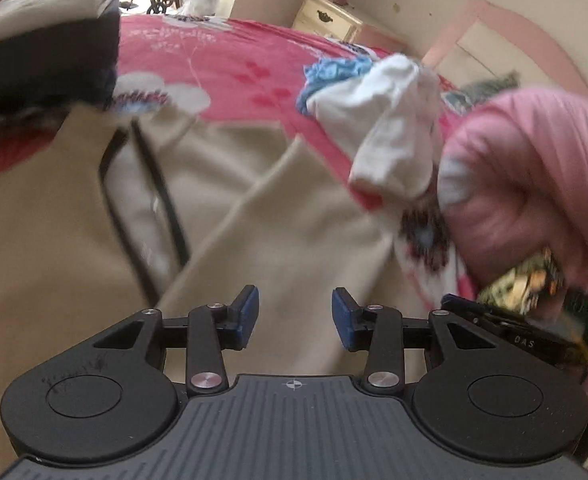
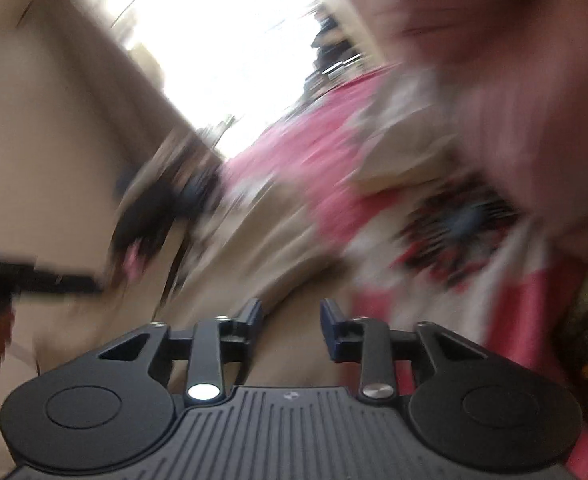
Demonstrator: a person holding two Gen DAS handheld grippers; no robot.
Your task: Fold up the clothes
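Note:
A beige garment (image 1: 74, 220) with black trim lies spread over a pink flowered bedspread (image 1: 234, 60). My left gripper (image 1: 295, 314) hovers above the garment's near part, open, with nothing between its blue pads (image 1: 248, 312). The right wrist view is heavily blurred. There my right gripper (image 2: 291, 328) is also open and holds nothing, with the beige garment (image 2: 254, 248) below and ahead of it. A person's pink sleeve (image 1: 534, 180) fills the right side of the left wrist view, its hand on a black device with a green light (image 1: 542, 328).
A white garment (image 1: 378, 120) and a blue cloth (image 1: 334, 70) lie crumpled at the back right of the bed. A stack of dark and beige folded clothes (image 1: 46, 52) sits at the far left. A cream nightstand (image 1: 326, 16) stands by the wall behind.

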